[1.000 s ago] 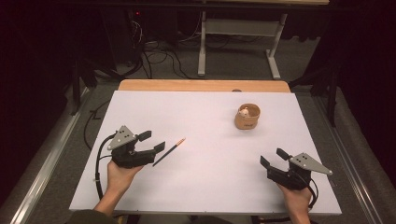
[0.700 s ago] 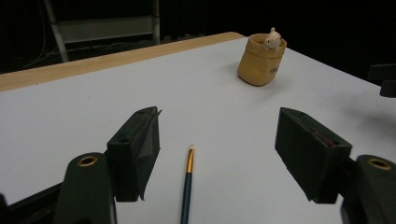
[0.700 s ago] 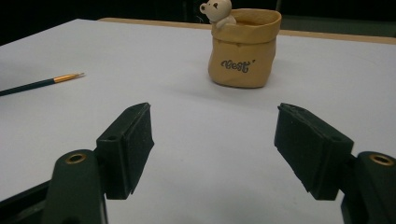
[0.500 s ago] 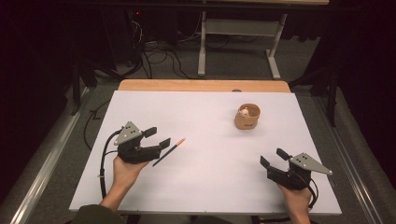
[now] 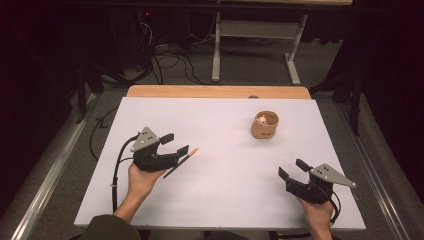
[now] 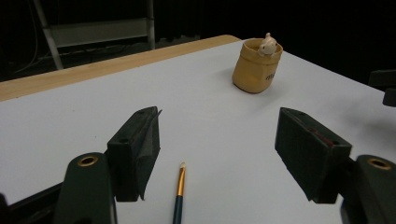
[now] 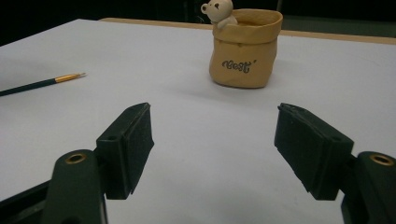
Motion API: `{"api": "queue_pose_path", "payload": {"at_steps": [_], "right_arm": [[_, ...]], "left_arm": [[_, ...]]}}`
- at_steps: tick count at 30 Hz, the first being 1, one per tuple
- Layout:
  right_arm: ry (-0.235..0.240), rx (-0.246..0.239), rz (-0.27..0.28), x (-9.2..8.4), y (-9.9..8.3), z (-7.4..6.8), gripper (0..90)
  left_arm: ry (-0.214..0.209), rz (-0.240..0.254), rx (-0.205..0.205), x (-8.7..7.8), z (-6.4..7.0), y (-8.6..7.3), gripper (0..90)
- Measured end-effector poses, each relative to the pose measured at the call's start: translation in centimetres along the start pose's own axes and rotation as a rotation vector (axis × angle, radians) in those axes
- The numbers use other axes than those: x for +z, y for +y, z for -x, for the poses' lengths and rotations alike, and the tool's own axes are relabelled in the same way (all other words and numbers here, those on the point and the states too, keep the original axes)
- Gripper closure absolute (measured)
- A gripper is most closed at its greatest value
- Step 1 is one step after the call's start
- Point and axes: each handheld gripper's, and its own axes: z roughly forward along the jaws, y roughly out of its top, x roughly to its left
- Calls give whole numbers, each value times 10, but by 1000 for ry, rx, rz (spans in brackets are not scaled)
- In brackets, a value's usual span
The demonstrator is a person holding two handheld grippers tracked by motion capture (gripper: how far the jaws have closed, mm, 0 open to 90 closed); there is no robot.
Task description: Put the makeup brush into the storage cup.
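Note:
A thin dark paintbrush [image 5: 188,157] with a gold ferrule lies flat on the white table [image 5: 220,200], left of centre. My left gripper [image 5: 176,143] hovers over its handle end, open. In the left gripper view the brush [image 6: 179,187] lies between the two spread jaws, tip pointing away, and neither pad touches it. A tan bag-shaped holder [image 5: 265,126] with a small bear figure on its rim stands upright at the back right. My right gripper [image 5: 292,168] rests near the front right, open, with nothing between its jaws. Its view faces the holder [image 7: 243,51], with the brush [image 7: 42,84] far left.
A wooden strip [image 5: 215,91] borders the table's far edge. Beyond it are a metal stand [image 5: 252,45] and cables on a dark floor. Rails run along both sides of the table.
My left gripper has slid right and slightly away, so its jaws now straddle the brush's handle end. The brush, the holder and my right gripper have stayed put.

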Motion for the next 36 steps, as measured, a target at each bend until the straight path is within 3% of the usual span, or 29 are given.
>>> {"api": "queue_pose_path", "payload": {"at_steps": [20, 36], "right_arm": [[1, 3, -3, 0, 0, 0, 297], [6, 0, -9, 1, 0, 0, 296]], "left_arm": [[-4, -17, 3, 22, 3, 7, 310], [-23, -56, 17, 47, 15, 17, 310]]}}
